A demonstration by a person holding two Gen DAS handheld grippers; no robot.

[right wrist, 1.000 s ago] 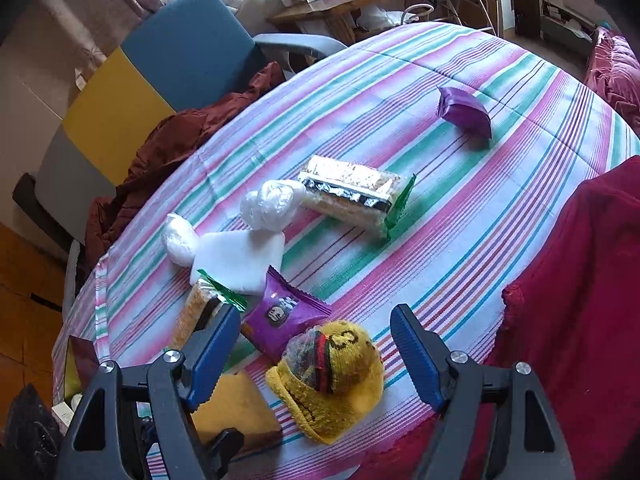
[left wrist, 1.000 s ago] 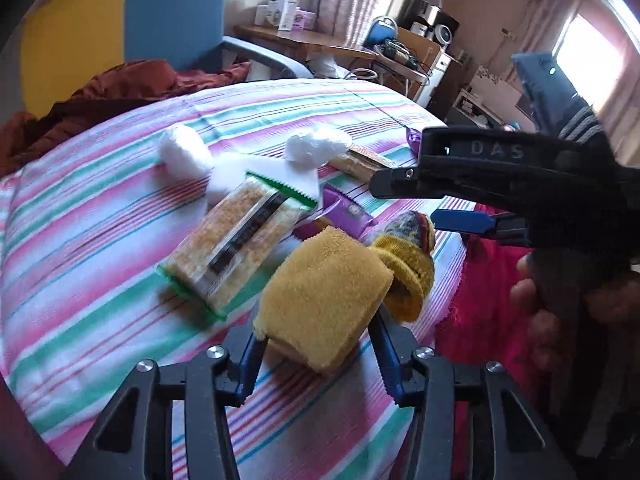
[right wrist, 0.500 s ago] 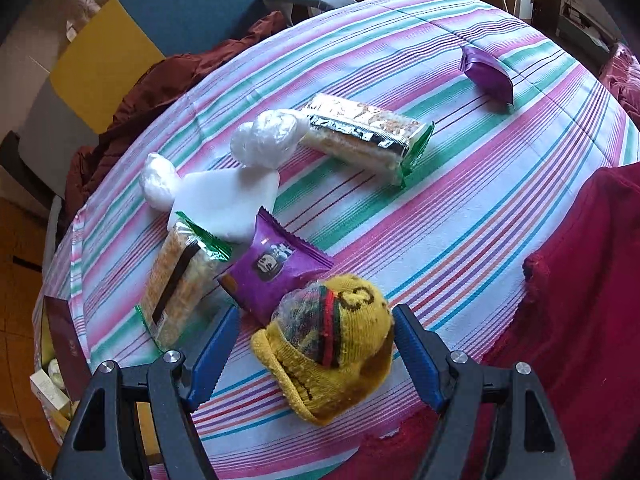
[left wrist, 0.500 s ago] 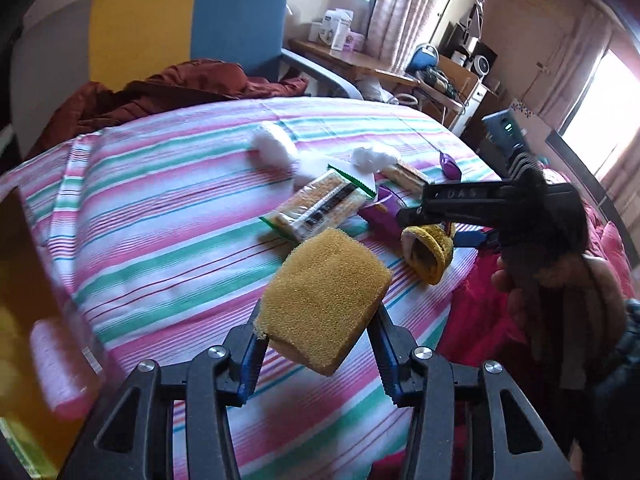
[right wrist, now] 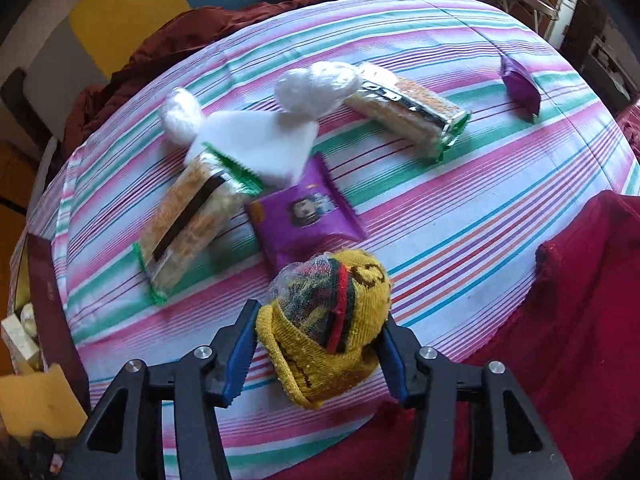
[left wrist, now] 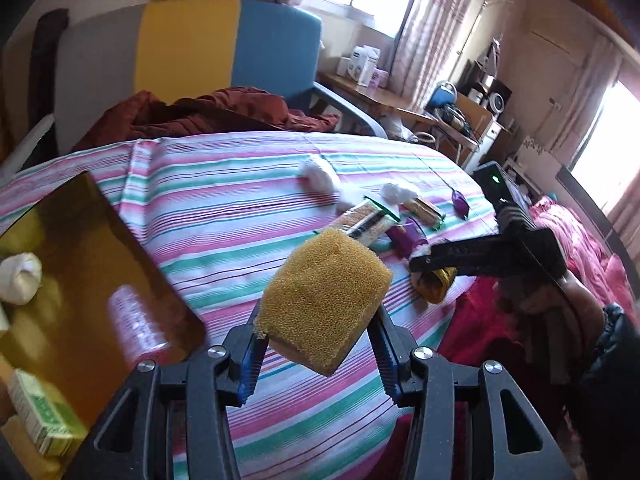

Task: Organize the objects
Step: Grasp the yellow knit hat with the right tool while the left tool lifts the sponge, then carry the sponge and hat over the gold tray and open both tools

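- Round table under a pink, green and white striped cloth [right wrist: 460,208]: carries the loose things. All places below are given relative to it.
- Dark brown open box [left wrist: 92,276]: at the table's left edge, seen in the left wrist view. It holds a white wad and a small green carton. Judged the likely drop place.
- Left gripper [left wrist: 316,356]: clamped on a yellow-orange porous sponge block [left wrist: 324,300], held clear above the table's near-left part. The box lies to this gripper's left and close by, so the left hand is the nearer one to it. The sponge's long axis runs away from the camera, tilted up.
- Right gripper [right wrist: 316,356]: at the table's near edge, both blue pads pressed to the sides of a yellow knitted cap with red and green stripe [right wrist: 332,328]. Grip looks closed on it. Whether the cap is off the cloth, cannot tell.
- Still on the table beyond the cap: purple snack packet [right wrist: 304,216] just behind it, clear cracker pack with green ends [right wrist: 188,224] to its left.
- Judgement: the sponge goes leftward into the box first, since the cap has the whole table width to cross.
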